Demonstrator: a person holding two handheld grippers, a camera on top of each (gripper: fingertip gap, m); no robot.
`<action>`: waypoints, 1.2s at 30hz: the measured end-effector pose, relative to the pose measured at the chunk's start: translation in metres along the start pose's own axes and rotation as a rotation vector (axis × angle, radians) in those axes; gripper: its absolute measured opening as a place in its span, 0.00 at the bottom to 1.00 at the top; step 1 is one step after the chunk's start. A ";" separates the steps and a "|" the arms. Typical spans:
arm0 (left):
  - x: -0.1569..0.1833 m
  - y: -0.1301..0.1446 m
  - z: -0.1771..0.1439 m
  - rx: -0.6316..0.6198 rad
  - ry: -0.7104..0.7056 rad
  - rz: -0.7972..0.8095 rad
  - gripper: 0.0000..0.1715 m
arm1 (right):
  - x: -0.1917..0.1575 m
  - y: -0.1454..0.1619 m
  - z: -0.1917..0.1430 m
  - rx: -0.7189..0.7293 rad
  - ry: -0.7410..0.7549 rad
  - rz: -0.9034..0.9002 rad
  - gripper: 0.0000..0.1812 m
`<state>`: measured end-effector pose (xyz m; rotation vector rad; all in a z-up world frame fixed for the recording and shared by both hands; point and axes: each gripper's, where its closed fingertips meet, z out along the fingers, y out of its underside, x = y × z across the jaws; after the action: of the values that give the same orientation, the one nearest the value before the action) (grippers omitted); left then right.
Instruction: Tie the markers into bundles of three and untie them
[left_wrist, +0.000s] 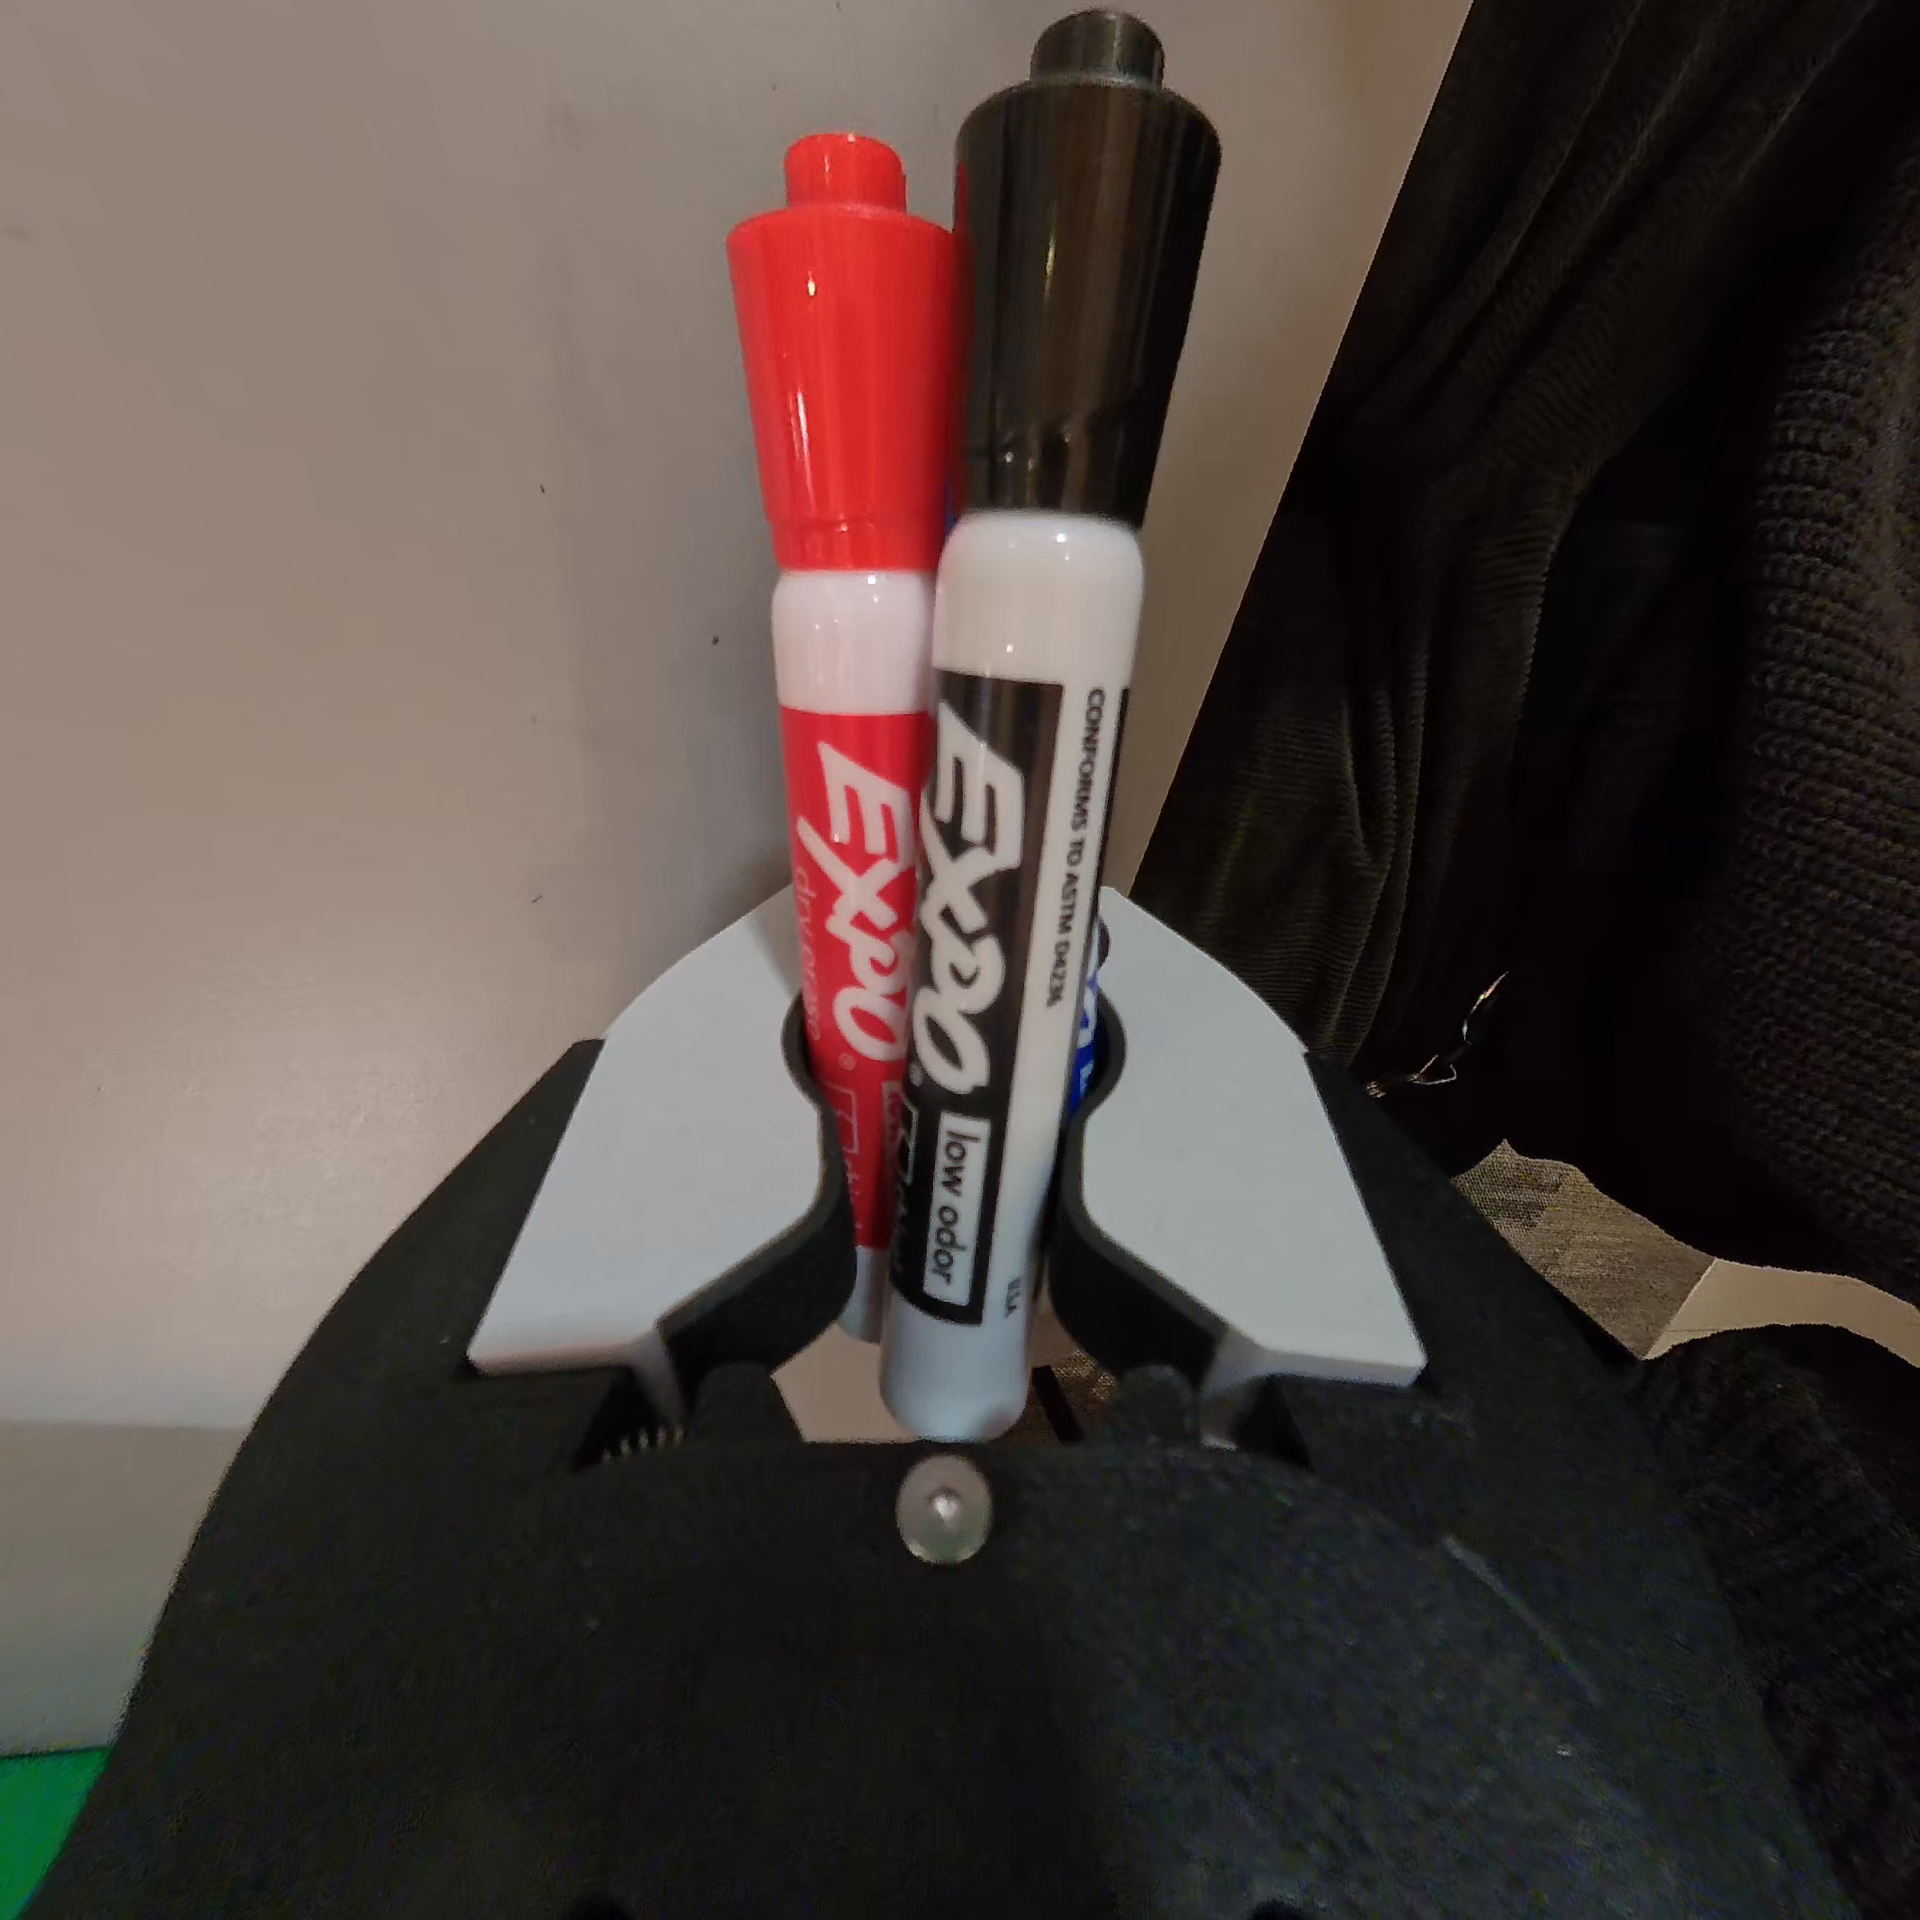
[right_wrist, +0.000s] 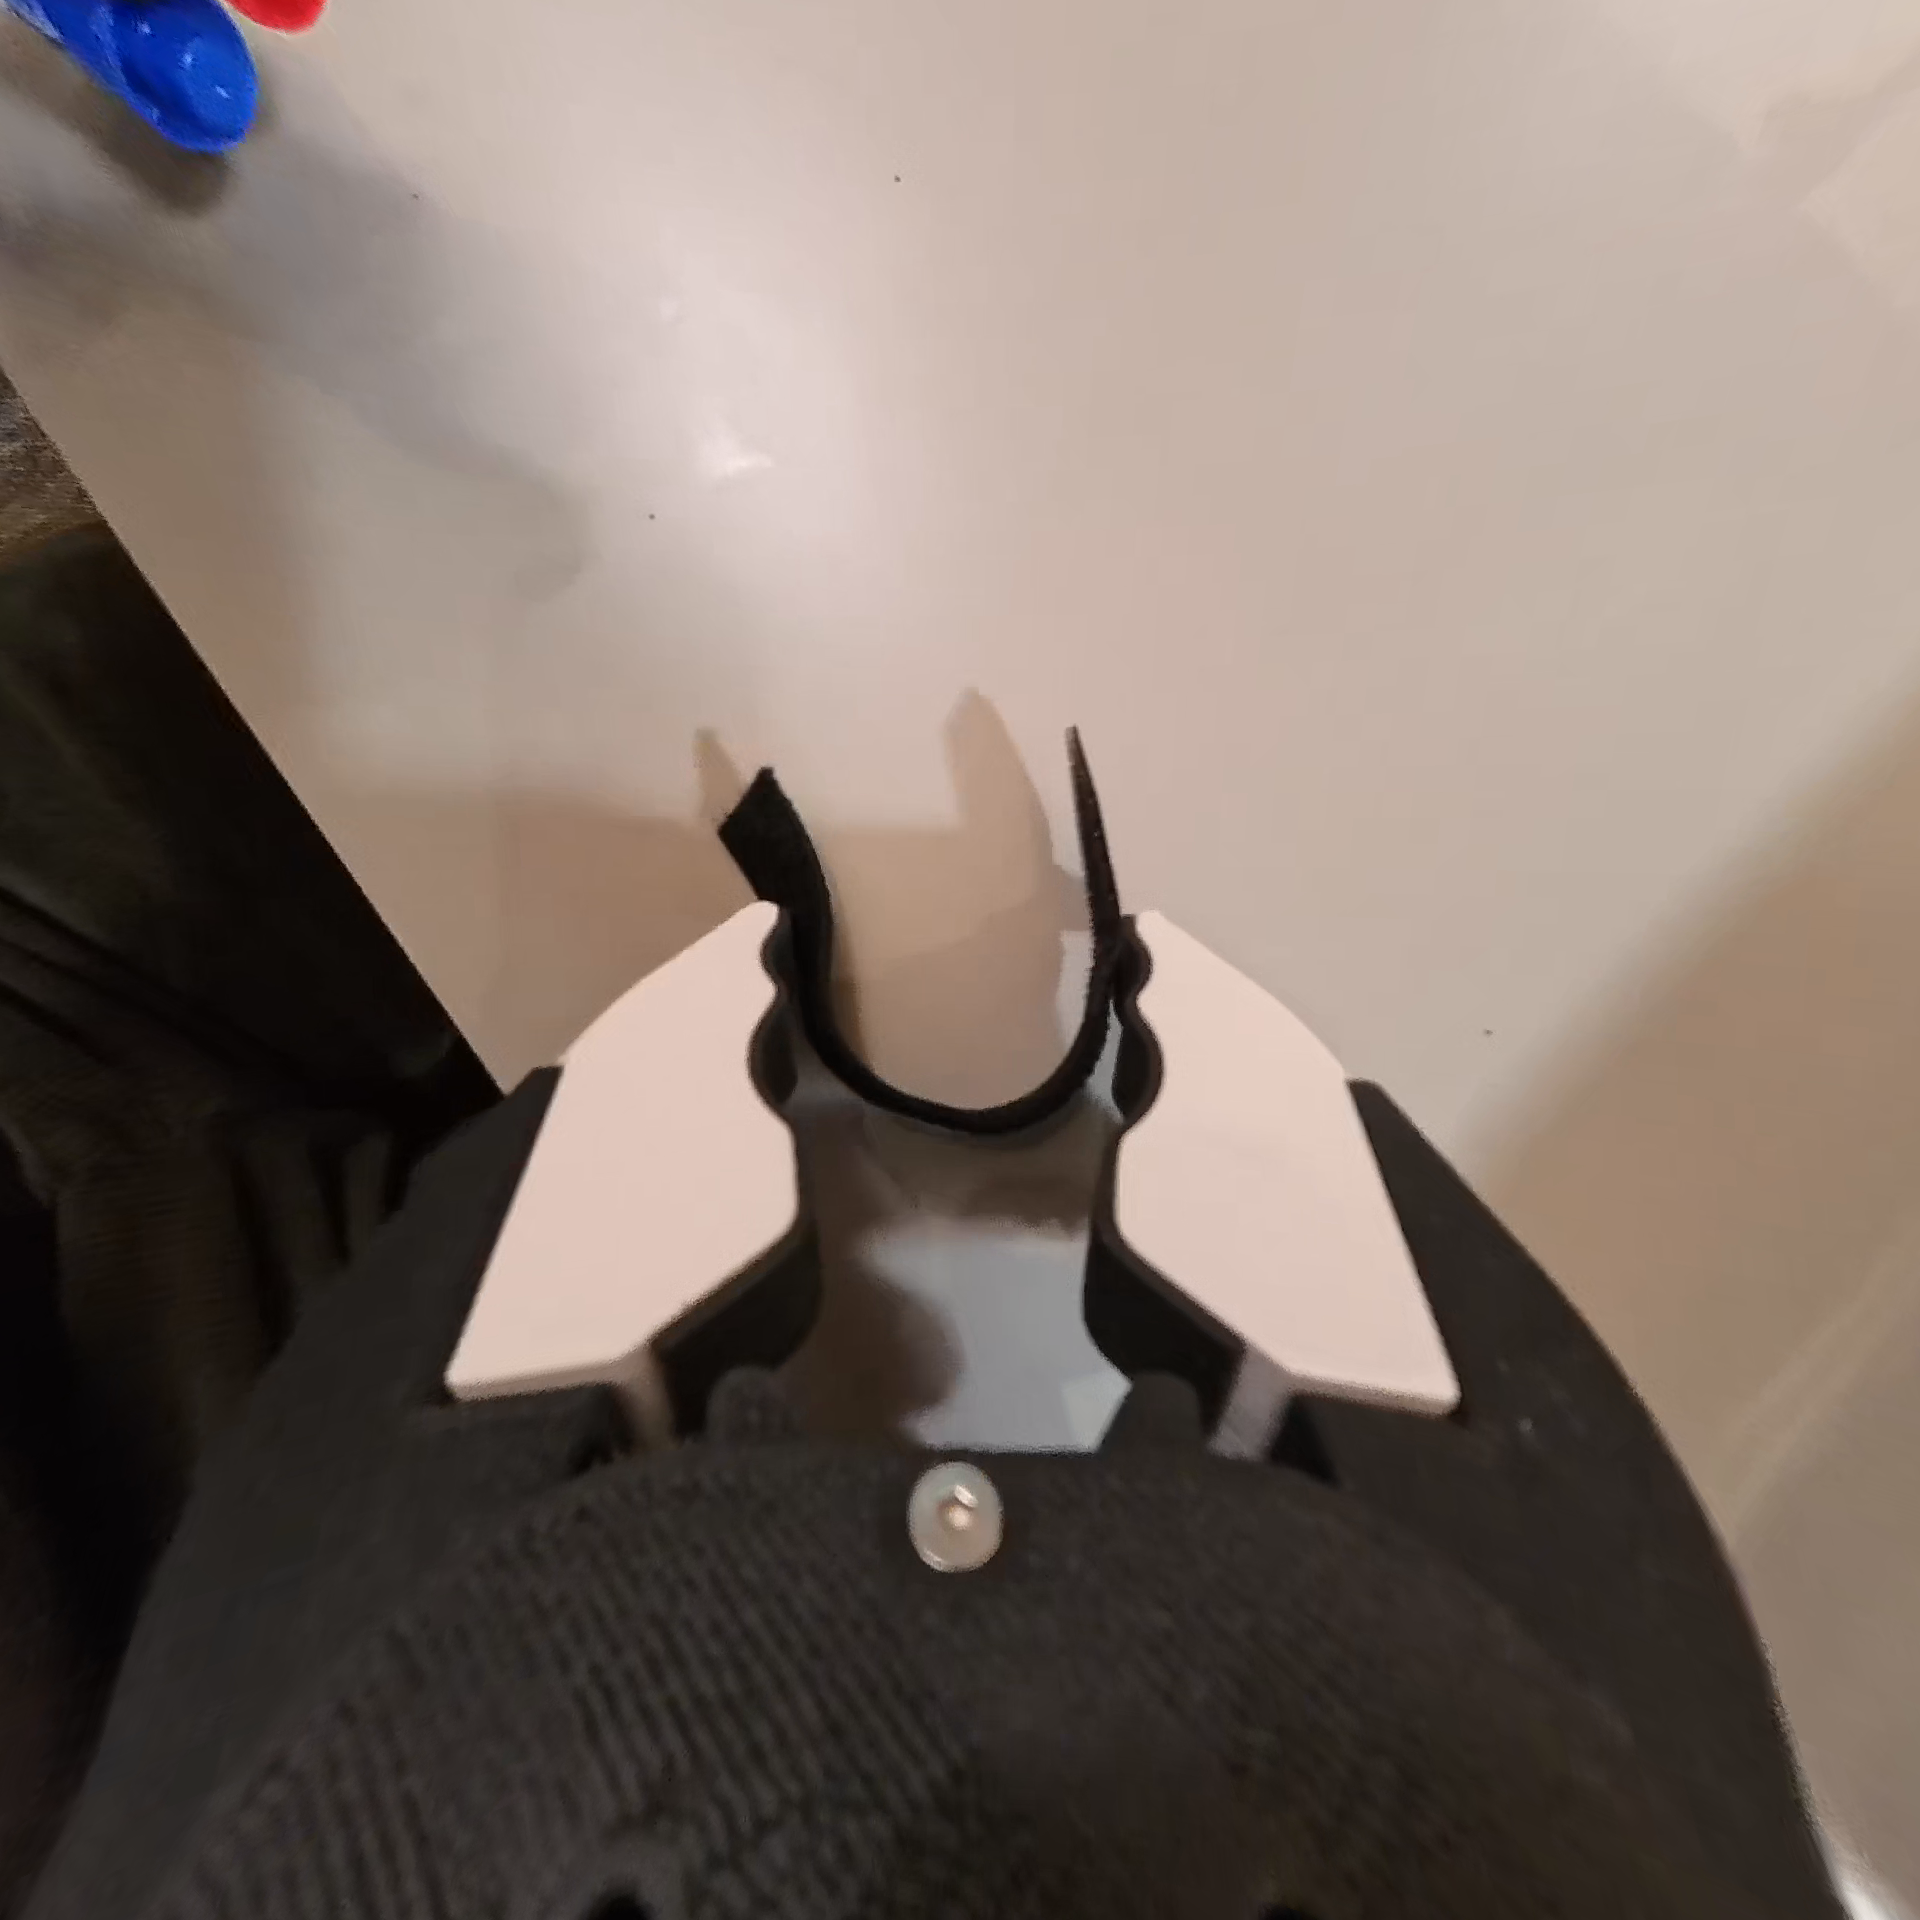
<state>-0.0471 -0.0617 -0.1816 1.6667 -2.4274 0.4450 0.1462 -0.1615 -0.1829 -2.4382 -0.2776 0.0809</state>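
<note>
My left gripper (left_wrist: 951, 935) is shut on three markers that stand along its fingers, caps pointing away. The red marker (left_wrist: 842, 416) is on the left and the black marker (left_wrist: 1081, 364) is on the right in front. Only a sliver of the blue marker (left_wrist: 1086, 1029) shows behind them. No strap shows around them. My right gripper (right_wrist: 954, 925) holds a black hook-and-loop strap (right_wrist: 935, 1112) bent into a U between its fingers. Both strap ends stick out past the fingertips. It hangs over the white table (right_wrist: 1247, 416).
Dark knitted clothing (left_wrist: 1610, 623) fills the right side of the left wrist view. In the right wrist view a blue marker cap (right_wrist: 177, 73) and a red one (right_wrist: 281, 10) show at the top left. The table edge runs diagonally at the left beside dark fabric (right_wrist: 156, 831). The tips of one gripper are about 20 cm away from the tips of the other.
</note>
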 end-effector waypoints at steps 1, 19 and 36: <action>0.000 0.000 0.000 0.000 0.000 0.000 0.26 | 0.001 0.000 0.000 -0.001 0.007 -0.011 0.33; 0.000 0.000 0.000 -0.001 0.001 0.000 0.26 | -0.013 0.009 -0.006 -0.117 0.004 -0.143 0.28; 0.017 -0.021 -0.028 0.153 0.041 0.077 0.27 | -0.069 -0.105 -0.036 0.636 -0.513 0.359 0.28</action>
<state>-0.0353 -0.0746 -0.1466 1.6075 -2.4905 0.6844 0.0653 -0.1204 -0.0892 -1.7702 -0.0176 0.8275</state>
